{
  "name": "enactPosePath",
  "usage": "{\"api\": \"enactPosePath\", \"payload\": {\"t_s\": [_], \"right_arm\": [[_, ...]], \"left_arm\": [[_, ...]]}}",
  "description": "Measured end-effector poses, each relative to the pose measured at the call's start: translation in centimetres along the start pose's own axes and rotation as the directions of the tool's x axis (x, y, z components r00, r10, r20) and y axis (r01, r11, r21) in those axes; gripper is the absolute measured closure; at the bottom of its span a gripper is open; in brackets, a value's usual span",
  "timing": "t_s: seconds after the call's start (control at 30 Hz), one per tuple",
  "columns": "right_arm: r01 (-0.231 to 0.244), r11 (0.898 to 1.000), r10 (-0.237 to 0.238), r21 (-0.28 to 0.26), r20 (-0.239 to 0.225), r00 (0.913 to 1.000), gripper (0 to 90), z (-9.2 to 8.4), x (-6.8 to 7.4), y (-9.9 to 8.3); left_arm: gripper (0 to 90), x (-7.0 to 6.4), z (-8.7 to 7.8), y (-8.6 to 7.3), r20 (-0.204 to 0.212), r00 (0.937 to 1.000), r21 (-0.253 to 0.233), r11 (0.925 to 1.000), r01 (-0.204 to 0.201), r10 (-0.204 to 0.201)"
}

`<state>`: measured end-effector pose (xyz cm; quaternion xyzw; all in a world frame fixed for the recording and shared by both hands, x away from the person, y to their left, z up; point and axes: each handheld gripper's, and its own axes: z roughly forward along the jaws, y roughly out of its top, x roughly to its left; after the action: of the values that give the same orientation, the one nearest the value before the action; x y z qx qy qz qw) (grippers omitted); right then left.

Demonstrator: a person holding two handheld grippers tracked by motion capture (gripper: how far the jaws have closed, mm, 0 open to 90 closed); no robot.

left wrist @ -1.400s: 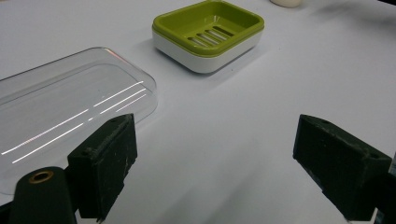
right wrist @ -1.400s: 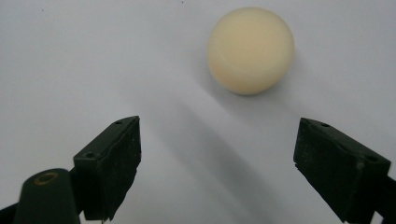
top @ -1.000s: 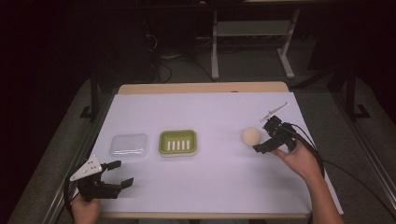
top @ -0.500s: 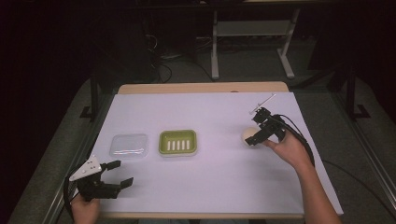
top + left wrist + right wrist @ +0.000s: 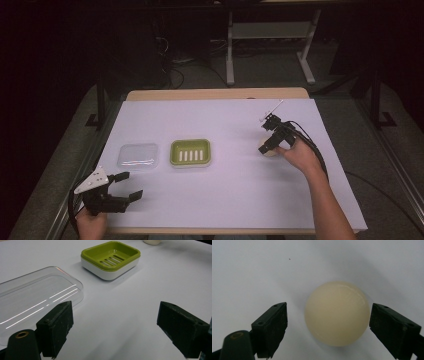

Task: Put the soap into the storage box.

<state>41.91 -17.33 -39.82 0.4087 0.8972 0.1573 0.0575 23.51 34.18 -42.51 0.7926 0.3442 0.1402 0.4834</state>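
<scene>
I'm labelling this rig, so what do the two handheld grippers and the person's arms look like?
Both the left gripper and the right gripper are black with two blocky jaws. The left carries a grey three-cornered plate; black cables trail from the right. Forearms are bare, no sleeves visible.

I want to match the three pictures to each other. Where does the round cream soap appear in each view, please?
High view: the round cream soap lies at the right of the table, just under the right gripper.
Left gripper view: a small cream piece at the top edge, right of centre, is probably the same soap.
Right gripper view: centre, between the open jaws, apart from both.
Shared landmark: the white table cover, under the soap everywhere.
</scene>
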Motion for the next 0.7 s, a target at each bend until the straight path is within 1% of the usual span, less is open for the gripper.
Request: {"api": "enactPosePath", "payload": {"t_s": [0.13,0.17,0.27,0.3,0.43,0.6,0.7], "right_arm": [[-0.016,1.0,0.016,0.022,0.001,0.9999,14.3,0.8,-0.4,0.2],[-0.028,0.999,0.028,0.027,0.005,0.9996,14.4,1.0,-0.5,0.2],[-0.026,0.999,0.026,0.038,0.001,0.9997,14.7,1.3,-0.6,0.2],[-0.029,0.998,0.029,0.05,0.005,0.9996,15.1,1.5,-0.7,0.3],[-0.033,0.997,0.033,0.069,0.008,0.9994,15.5,1.9,-0.9,0.3],[-0.036,0.996,0.036,0.08,0.002,0.9994,17.6,2.2,-1.0,0.3],[-0.034,0.997,0.034,0.074,0.003,0.9994,19.3,2.4,-0.9,0.4]], "left_arm": [[12.8,0.0,0.0,0.0,0.001,1.0,0.002,1.0,-0.005,0.005],[12.8,0.0,0.0,0.0,0.001,1.0,0.004,1.0,-0.007,0.007],[12.8,0.0,0.0,0.0,0.0,1.0,0.006,1.0,-0.005,0.005],[12.8,0.1,0.0,0.0,-0.001,1.0,0.007,1.0,-0.005,0.005],[12.8,0.0,0.0,0.0,0.0,1.0,0.0,1.0,0.0,0.0],[12.8,0.1,-0.1,0.0,0.0,1.0,0.0,1.0,-0.001,0.001],[12.8,0.0,0.0,0.0,0.0,1.0,0.001,1.0,0.0,0.0]]}}
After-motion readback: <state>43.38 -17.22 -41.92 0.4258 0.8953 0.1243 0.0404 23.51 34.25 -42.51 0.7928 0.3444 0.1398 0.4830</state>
